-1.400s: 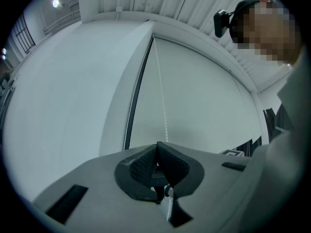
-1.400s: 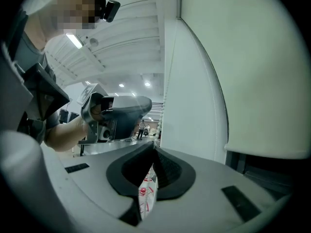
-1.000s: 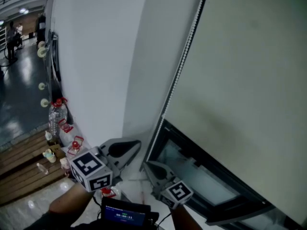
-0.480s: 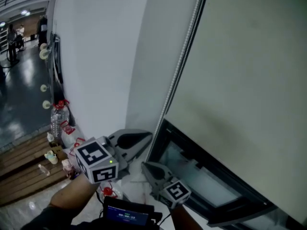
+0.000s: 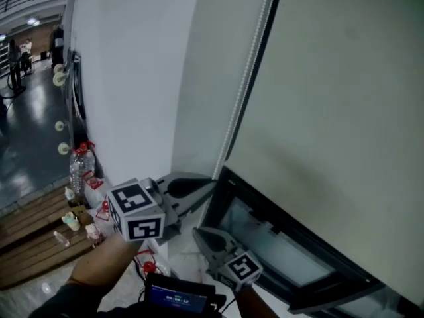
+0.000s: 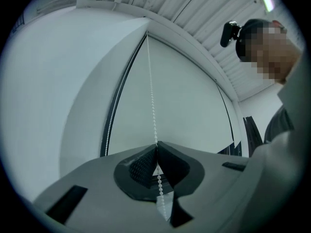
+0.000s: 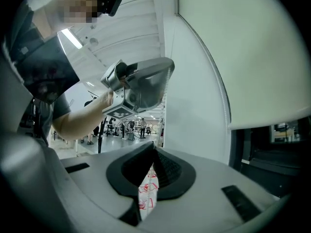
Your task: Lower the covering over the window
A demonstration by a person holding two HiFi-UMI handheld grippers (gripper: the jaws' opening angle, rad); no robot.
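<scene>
A pale roller blind point(image 5: 344, 111) hangs over most of the window, leaving a strip of glass point(image 5: 265, 240) bare below its bottom edge. A white bead chain point(image 5: 248, 71) runs down the blind's left side. My left gripper point(image 5: 211, 181) is at the chain's lower end. In the left gripper view the bead chain point(image 6: 151, 96) passes between the closed tips of the left gripper point(image 6: 156, 147), and the jaws are starting to open. Below it, the right gripper point(image 5: 197, 232) is shut on nothing, apart from the chain. In the right gripper view, the right gripper point(image 7: 154, 147) points up at the left one.
A white wall point(image 5: 132, 78) stands left of the window. At its foot are a water bottle point(image 5: 79, 164) and small red-and-white items by wooden boards point(image 5: 33, 230). A dark device with a lit screen point(image 5: 175, 297) sits at the bottom edge. People stand far off point(image 5: 13, 58).
My left gripper has risen and moved right until its tips reach the bead chain. The right gripper has barely shifted.
</scene>
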